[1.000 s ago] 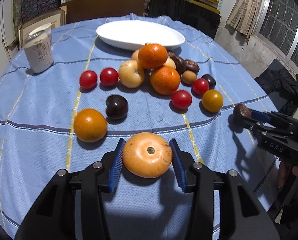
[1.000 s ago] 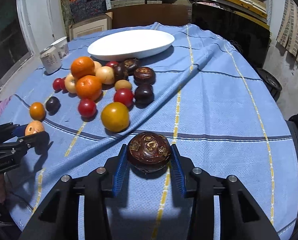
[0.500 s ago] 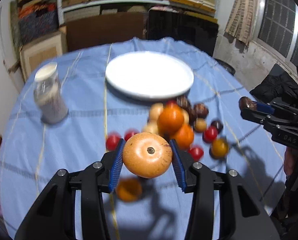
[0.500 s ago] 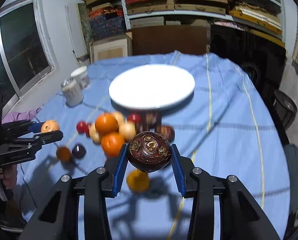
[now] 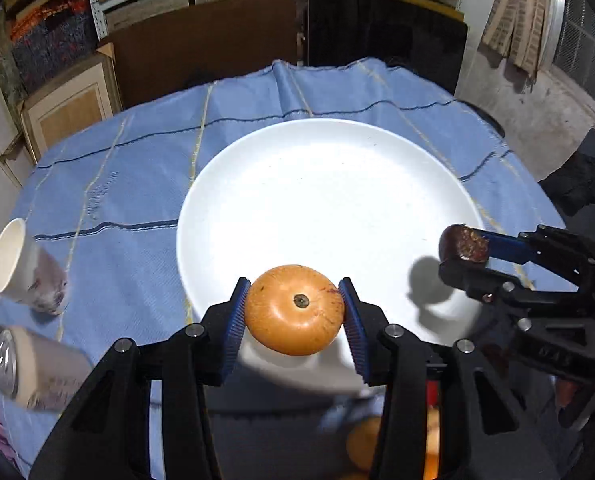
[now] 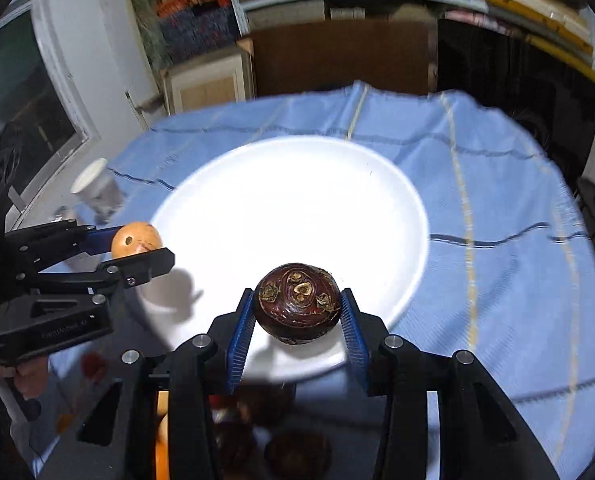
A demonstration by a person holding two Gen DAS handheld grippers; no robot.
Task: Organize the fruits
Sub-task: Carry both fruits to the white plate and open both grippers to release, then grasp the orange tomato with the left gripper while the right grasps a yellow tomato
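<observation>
the left gripper (image 5: pixel 295 312) is clenching a yellow-orange fruit (image 5: pixel 294 309) between its jaws, the right gripper (image 6: pixel 297 310) is gripping a dark brown fruit (image 6: pixel 297 303); both are hanging over the white plate (image 5: pixel 317 184).

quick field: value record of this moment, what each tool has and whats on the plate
left tool: shut on orange-tan fruit, above near edge of plate
right tool: shut on dark brown fruit, above near edge of plate
white plate: no fruit on it
tablecloth: blue, striped
cup: left of plate
can: nearer than cup
other fruit: blurred, near side of plate
</observation>
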